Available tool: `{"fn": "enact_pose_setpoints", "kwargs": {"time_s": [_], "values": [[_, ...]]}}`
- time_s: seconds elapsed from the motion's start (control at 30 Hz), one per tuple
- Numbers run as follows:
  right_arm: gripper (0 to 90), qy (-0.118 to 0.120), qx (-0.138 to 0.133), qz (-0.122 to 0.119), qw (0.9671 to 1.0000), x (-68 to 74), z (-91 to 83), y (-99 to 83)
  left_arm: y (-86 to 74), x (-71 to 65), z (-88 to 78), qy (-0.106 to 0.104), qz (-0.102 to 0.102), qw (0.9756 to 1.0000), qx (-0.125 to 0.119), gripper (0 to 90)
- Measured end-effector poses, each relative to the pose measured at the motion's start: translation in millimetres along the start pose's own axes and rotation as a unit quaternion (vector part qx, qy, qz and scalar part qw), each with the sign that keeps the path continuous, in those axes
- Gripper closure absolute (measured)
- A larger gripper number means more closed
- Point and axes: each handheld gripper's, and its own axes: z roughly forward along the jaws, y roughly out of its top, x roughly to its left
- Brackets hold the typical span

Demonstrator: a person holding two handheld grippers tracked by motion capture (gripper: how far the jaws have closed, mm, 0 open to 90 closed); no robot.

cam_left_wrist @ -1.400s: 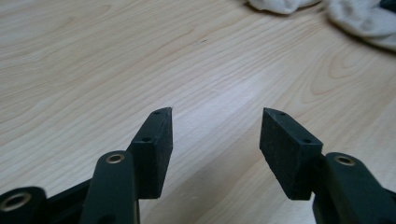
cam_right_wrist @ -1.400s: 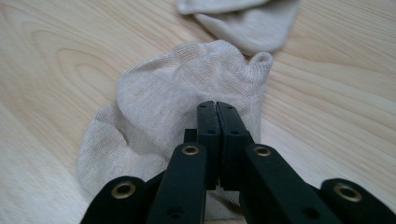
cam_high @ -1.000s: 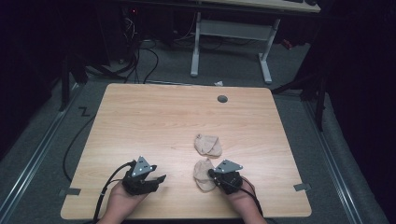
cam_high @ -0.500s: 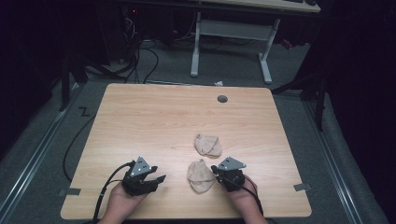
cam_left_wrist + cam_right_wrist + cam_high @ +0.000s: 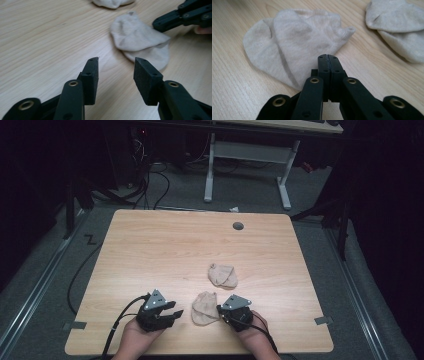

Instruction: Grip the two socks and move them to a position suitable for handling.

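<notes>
Soft beige knit sock [image 5: 294,42] (rumpled, rounded) on woodgrain table [image 5: 165,245].

Far sock [image 5: 113,2] cut off by frame top, near sock's [image 5: 294,47] edge hidden under shut tool [image 5: 328,58]

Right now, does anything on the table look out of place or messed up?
Nothing damaged or spilled. Two beige socks lie rumpled: the near sock, pinched by the shut right gripper, and the far sock lying loose beyond it.

near sock [image 5: 294,47]: beige knit cloth, soft, matt. table [image 5: 165,250]: light wood grain, smooth. jaws: black matt plastic.
</notes>
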Motion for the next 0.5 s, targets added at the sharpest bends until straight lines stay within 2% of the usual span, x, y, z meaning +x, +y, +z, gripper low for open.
{"fn": "enact_pose_setpoints", "kwargs": {"time_s": [0.1, 0.17, 0.27, 0.33, 0.5], "values": [[89.7, -0.007, -0.013, 0.006, 0.9999, -1.5, -4.2, 2.7, 4.3, -13.1, 12.0, -0.02, 0.013, 0.9997, -0.001, 63.7], [89.3, -0.01, -0.027, 0.008, 0.9996, -0.4, -7.6, 6.0, 6.1, -20.9, 19.3, -0.02, 0.03, 0.9994, 0.004, 67.7], [88.5, -0.004, -0.038, 0.01, 0.9992, 3.3, -9.0, 10.6, 4.5, -29.3, 32.5, -0.022, 0.051, 0.998, 0.032, 71.9], [85.8, 0.006, -0.052, 0.008, 0.9986, 11.2, -8.0, 18.6, 2.4, -31.0, 37.2, -0.018, 0.055, 0.9972, 0.046, 77.3], [79.8, 0.017, -0.058, 0.008, 0.9981, 20.4, 1.0, 29.3, 1.5, -31.0, 38.1, -0.019, 0.051, 0.9972, 0.051, 78.4]]}}
